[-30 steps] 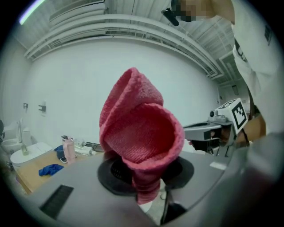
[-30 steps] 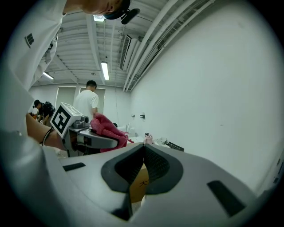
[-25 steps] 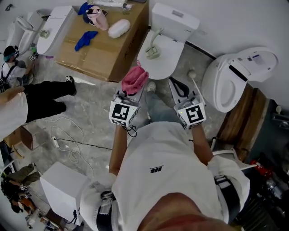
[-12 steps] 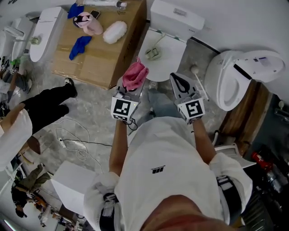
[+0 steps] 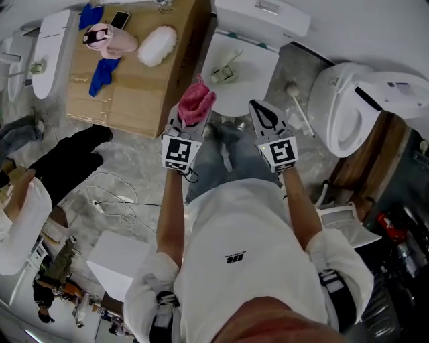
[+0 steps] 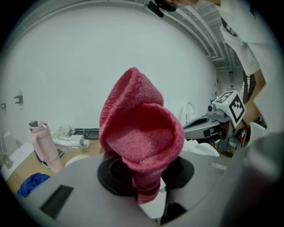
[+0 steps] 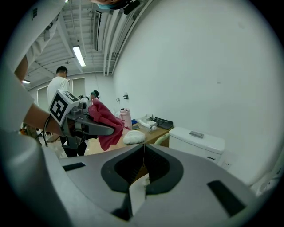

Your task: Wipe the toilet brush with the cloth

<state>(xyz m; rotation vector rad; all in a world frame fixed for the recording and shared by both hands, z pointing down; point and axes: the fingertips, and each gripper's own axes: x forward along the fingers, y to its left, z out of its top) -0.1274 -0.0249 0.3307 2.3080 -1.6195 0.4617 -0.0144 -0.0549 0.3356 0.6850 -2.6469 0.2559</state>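
Grey marbled floor, white wall behind. Three white toilets counted in the head view: left toilet, middle toilet with lid closed, right toilet. One small pale object sits on the middle lid.

One cardboard box stands between the left and middle toilets. On it: two blue cloths, one pink bottle, one phone, one white fluffy pad.

One white toilet brush is on the floor strip between the middle and right toilets, apart from both grippers; upright or lying, can't tell.

Two grippers, held side by side in front of the middle toilet. Left gripper: jaws clamped on the lower end of one pink cloth, the rest bunched up above them. Right gripper: jaws pressed together, nothing between them.

One cable and one white box are on the floor at lower left. One bystander's black-trousered leg is at left.
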